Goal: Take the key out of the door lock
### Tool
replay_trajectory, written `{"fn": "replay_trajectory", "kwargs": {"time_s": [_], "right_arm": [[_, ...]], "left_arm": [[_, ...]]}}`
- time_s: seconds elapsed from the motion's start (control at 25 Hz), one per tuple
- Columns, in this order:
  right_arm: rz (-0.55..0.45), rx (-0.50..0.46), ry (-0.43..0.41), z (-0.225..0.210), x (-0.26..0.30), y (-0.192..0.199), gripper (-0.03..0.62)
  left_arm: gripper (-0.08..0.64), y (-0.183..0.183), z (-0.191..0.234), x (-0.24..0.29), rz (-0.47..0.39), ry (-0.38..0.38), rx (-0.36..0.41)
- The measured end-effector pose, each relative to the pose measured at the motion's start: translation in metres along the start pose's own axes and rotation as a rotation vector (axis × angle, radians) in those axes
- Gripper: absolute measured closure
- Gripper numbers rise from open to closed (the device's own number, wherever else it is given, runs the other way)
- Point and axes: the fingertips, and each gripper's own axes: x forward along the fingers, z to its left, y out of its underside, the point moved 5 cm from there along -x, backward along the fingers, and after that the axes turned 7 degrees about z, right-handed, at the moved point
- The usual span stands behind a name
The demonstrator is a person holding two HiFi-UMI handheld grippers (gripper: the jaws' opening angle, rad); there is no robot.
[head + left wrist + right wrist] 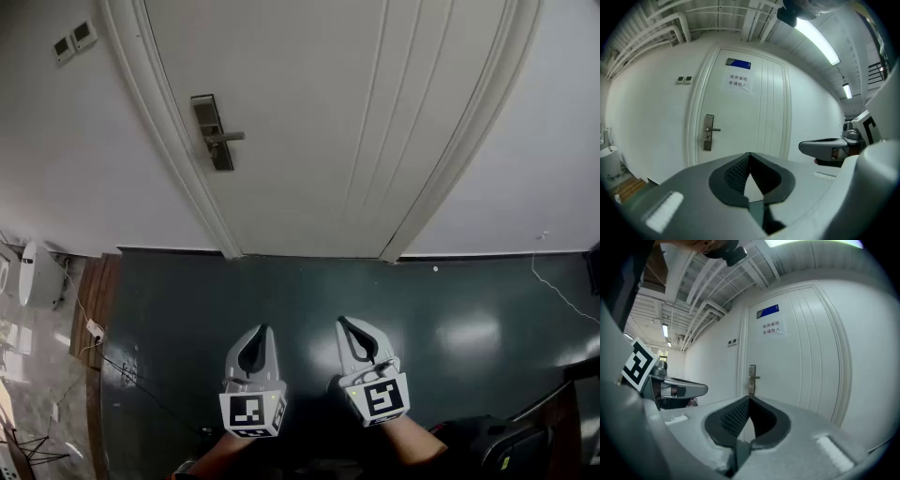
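The white door (309, 112) stands shut ahead of me, with a metal lock plate (212, 131) and a lever handle (228, 137) on its left side. The plate also shows small in the left gripper view (708, 132) and the right gripper view (752, 379). A key is too small to make out in any view. My left gripper (262, 327) and right gripper (341, 321) hang side by side low over the dark floor, well short of the door. Both are shut, tips touching, with nothing held.
Dark green floor (450, 309) runs up to the door. Two wall switches (73, 42) sit left of the frame. A white unit (39, 275) and a cable (94, 330) lie at the left. A paper sign (738, 82) hangs on the door.
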Motion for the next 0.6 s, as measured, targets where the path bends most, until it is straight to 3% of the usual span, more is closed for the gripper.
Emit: {"fn": "replay_trajectory", "kwargs": {"time_s": [0.6], "right_arm": [[0.028,0.035,-0.006,0.0009,0.0042,0.0035,0.601]], "left_arm": [[0.541,-0.0002,0.0043,-0.0026,-0.005,-0.01,0.001]]}}
